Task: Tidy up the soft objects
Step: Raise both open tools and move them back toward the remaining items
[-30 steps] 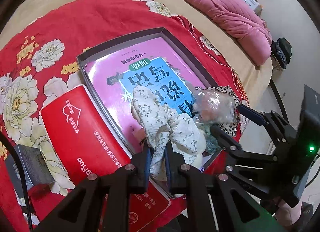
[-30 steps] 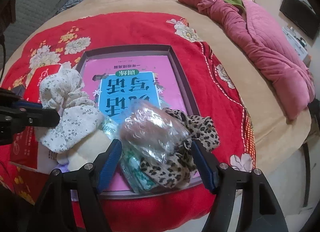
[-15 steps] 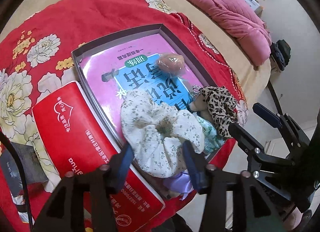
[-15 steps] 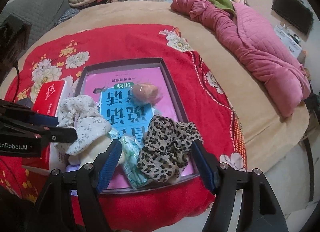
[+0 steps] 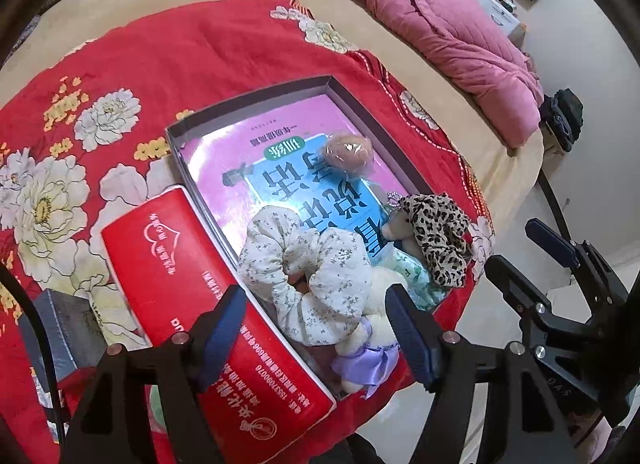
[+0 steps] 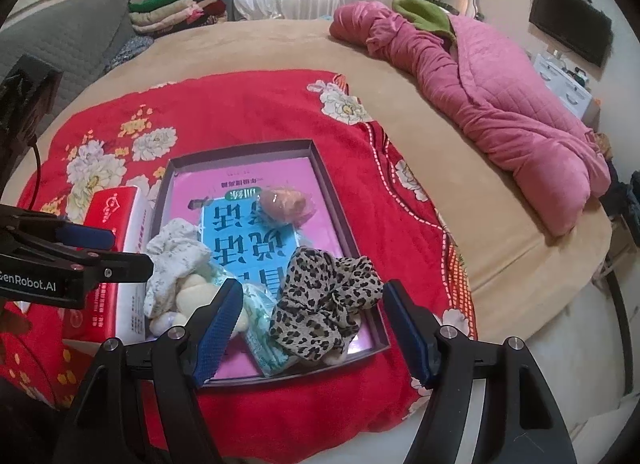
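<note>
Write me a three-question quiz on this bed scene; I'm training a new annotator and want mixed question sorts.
1. True or false: the left gripper is clamped on the floral scrunchie.
2. Which item lies farthest into the shallow box, apart from the other soft things? A) leopard scrunchie B) plastic-wrapped brown item C) cream plush toy
3. Fill in: the red box sits just ____ the shallow box, against its side.

Key:
1. False; its jaws stand open with the scrunchie lying free in the box.
2. B
3. outside

The right gripper is likewise open, empty.
</note>
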Available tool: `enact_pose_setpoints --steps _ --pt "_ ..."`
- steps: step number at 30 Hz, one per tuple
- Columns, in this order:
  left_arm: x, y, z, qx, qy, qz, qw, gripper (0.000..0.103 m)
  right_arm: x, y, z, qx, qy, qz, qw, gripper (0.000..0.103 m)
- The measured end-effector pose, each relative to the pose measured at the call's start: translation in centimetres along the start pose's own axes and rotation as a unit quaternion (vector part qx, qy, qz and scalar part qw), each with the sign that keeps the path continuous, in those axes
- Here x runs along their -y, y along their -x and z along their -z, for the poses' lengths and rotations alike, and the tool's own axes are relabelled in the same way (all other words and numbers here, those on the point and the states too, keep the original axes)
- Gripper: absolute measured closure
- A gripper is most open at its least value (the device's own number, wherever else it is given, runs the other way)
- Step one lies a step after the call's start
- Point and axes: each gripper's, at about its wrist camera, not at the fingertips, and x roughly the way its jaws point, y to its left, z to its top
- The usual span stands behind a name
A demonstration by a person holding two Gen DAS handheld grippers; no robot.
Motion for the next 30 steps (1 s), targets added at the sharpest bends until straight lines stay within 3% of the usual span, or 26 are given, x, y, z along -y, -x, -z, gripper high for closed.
enact_pose_setpoints --steps 16,30 --pt "0.2 6.6 2.1 0.074 -0.020 -0.042 0.9962 0.025 -1.6 5.2 -0.6 0.055 -0.001 0.003 0.999 0.025" --pt "-1.3 11.7 4.5 0.111 -0.013 -0.063 0.9917 0.024 -5.6 9.3 -2.3 0.101 0.020 -0.028 0.994 0.025"
